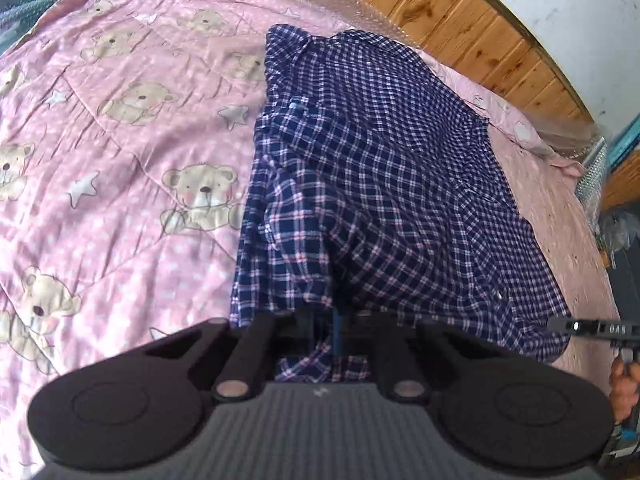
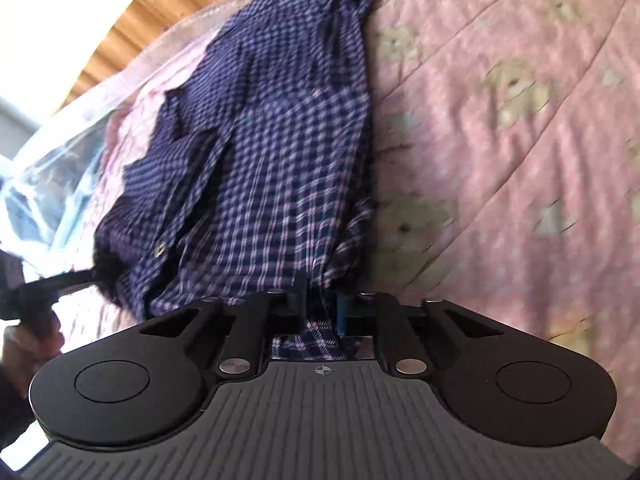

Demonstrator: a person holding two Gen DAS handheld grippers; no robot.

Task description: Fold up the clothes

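Observation:
A navy plaid shirt (image 1: 380,184) with pink and white checks lies lengthwise on a pink bedspread, partly folded, its collar end far from me. My left gripper (image 1: 334,316) is shut on the shirt's near edge, and cloth bunches between its jaws and hangs behind them. In the right wrist view the same shirt (image 2: 272,152) stretches away from my right gripper (image 2: 322,304), which is shut on another part of the near hem. The other gripper shows at the right edge of the left view and the left edge of the right view, each held by a hand.
The pink quilt with teddy bears and stars (image 1: 120,160) covers the bed on the left of the shirt. A wooden headboard (image 1: 460,20) and a white wall run along the far side. Clear plastic sheeting (image 2: 60,160) lies at the bed's edge.

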